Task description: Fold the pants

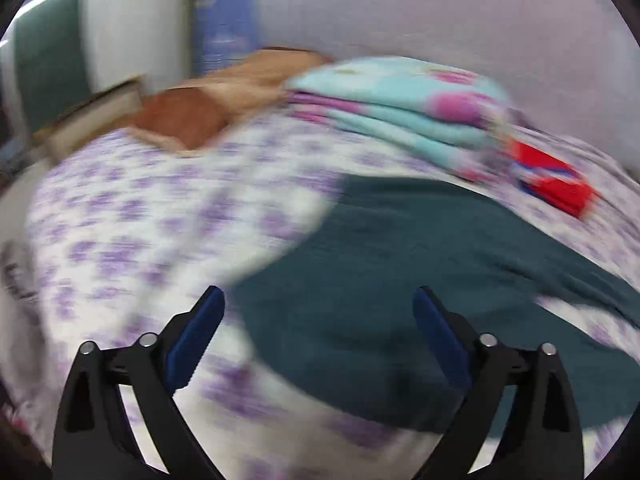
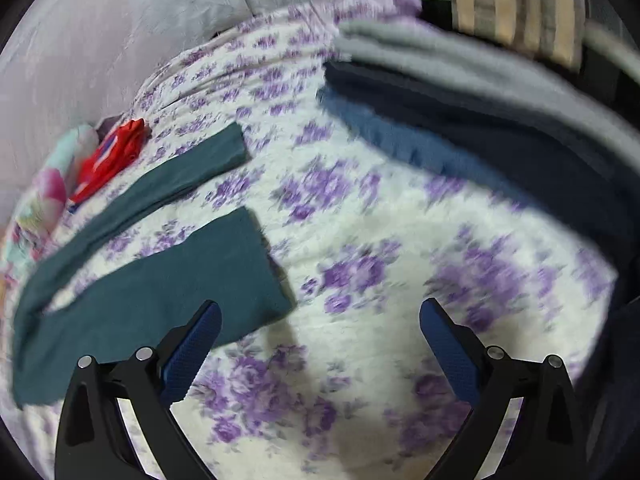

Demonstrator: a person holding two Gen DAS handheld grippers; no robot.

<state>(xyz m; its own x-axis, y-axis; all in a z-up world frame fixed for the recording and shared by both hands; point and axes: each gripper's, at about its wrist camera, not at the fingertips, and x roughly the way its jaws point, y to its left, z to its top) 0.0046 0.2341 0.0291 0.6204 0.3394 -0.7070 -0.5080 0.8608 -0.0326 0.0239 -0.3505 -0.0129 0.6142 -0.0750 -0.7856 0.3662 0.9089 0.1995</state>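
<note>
Left gripper (image 1: 318, 320) over pants (image 1: 400, 280), legs (image 2: 160, 280) only right-view

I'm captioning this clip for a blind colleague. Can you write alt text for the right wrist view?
Dark teal pants lie flat on a purple-flowered bedspread, both legs spread apart. The right hand-held gripper is open above the sheet, just past the nearer leg's hem, holding nothing. Folded grey and dark blue fabric lies beyond; the picture is motion-blurred.
</note>
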